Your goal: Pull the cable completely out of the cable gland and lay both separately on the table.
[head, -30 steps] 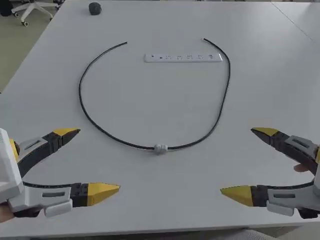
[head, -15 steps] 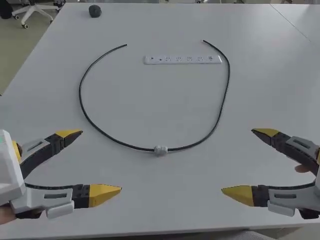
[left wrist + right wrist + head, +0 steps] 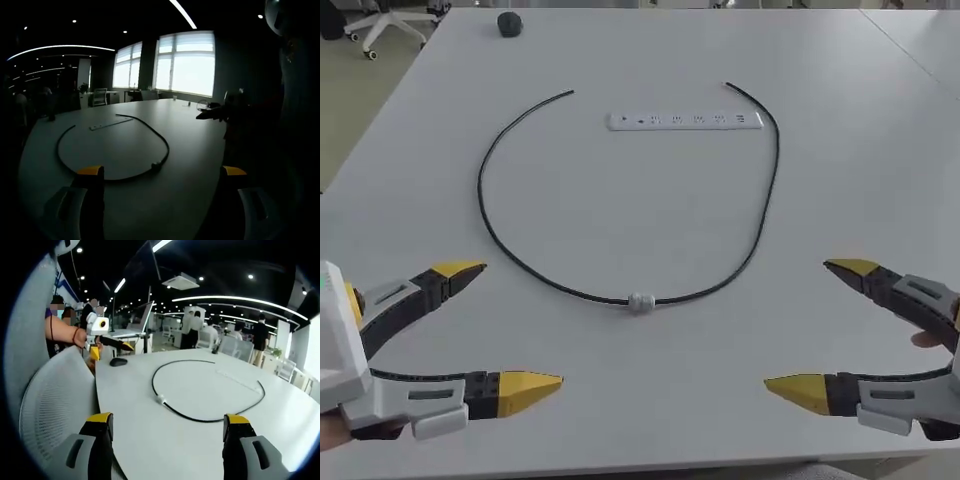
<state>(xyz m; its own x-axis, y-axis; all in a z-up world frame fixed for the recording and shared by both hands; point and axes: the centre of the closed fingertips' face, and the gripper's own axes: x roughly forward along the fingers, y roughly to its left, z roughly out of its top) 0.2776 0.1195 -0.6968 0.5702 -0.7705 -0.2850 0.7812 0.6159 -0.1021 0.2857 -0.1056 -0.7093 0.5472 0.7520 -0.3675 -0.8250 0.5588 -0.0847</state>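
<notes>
Nothing's been grabbed yet. We've got the left gripper over the near edge of the table toward the near-left corner and the right gripper toward the near-right corner, both with jaws spread wide and holding nothing.

The cable lies in a big arc across the middle of the table, open toward the far edge, with its two ends on either side of a white power strip. The cable gland is threaded on at the bottom of the arc, the part closest to the near edge and roughly midway between our grippers.

We reckon that's why we're parked on both sides – one gripper to pin the gland, the other to draw the cable. With the gland about mid-length, it'll probably be a long pull.
</notes>
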